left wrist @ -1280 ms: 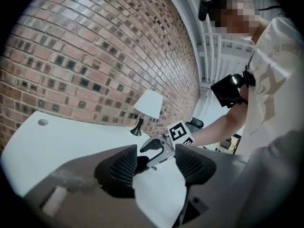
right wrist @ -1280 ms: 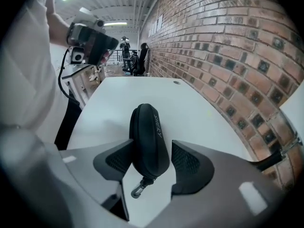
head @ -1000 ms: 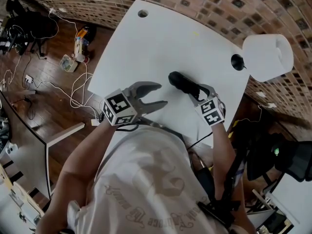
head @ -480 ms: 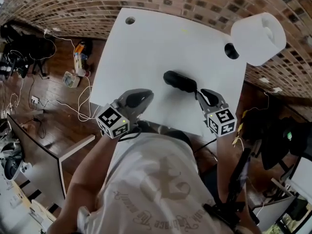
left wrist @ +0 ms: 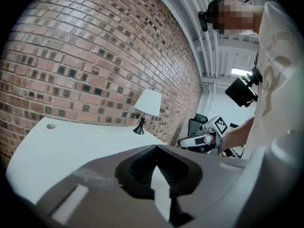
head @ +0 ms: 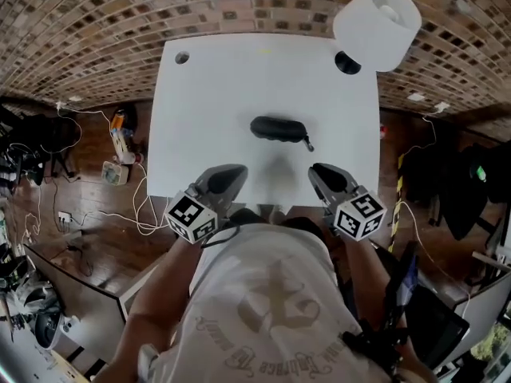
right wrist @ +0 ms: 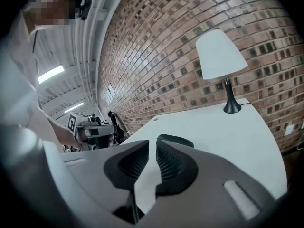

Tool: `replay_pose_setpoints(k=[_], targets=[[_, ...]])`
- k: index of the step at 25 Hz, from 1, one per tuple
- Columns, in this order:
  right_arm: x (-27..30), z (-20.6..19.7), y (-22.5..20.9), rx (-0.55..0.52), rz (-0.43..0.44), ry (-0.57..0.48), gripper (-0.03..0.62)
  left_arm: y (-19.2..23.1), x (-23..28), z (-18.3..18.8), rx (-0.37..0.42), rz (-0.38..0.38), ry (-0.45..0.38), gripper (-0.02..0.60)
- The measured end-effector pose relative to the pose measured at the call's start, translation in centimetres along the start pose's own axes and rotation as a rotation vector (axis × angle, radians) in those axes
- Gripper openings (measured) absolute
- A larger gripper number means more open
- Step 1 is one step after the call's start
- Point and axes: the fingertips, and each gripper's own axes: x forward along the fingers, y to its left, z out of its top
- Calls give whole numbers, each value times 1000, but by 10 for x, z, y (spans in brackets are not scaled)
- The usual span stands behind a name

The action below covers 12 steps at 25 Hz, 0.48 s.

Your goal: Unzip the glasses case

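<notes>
Head view: case [head: 278, 128] beyond hand-held gripper [head: 322, 172]

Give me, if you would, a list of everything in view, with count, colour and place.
rectangular table: one, white, set against the wall.
oval zip-up glasses case: one, black, lying mid-table, beyond both grippers and touched by neither.
table lamp: one, white shade on a black base, at the table's far right corner.
brick wall: one, red-brown, behind the table.
wooden floor: brown, left of the table.
person's T-shirt: one, white, at the near edge.
left gripper: one, grey, over the table's near edge, jaws shut and empty.
right gripper: one, grey, over the table's near edge, jaws just closed to a narrow gap, nothing between.
</notes>
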Motion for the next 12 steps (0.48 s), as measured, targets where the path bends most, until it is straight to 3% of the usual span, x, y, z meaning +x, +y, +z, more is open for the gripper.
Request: replay_pose_setpoints(k=[12], targets=[[-23, 0, 67, 10, -120, -118, 31, -21, -44, -15, 24, -106, -17, 5]])
